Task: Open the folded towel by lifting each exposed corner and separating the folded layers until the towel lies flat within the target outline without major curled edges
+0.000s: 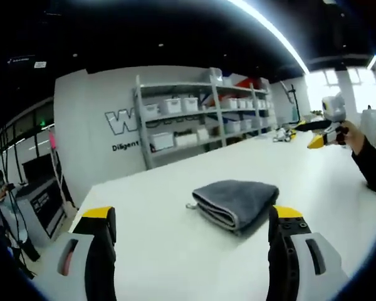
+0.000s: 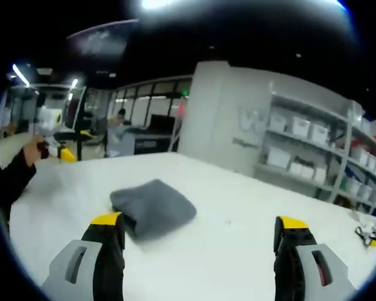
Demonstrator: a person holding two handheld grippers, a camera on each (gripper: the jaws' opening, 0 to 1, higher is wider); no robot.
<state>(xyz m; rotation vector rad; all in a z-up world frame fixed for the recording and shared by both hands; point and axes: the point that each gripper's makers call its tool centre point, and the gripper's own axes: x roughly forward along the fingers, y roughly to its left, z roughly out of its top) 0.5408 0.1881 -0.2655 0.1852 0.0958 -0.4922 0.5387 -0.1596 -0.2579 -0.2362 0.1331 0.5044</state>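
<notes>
Your left tongs (image 1: 191,235) and right tongs (image 2: 200,241) hang apart, empty. The towel (image 1: 237,202) lies folded mid-tabletop (image 1: 175,263), away from every edge. Unfolding hasn't begun; next, probably pinch an exposed corner.

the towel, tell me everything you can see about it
The towel is dark grey, of soft, plush-looking cloth, folded into a compact, rounded bundle with stacked layer edges showing along one side. A small light tag or loop sticks out at one corner in the left gripper view. It lies flat on the white table, not yet opened. Nothing but the table touches it; both pairs of open jaws sit short of it.
</notes>
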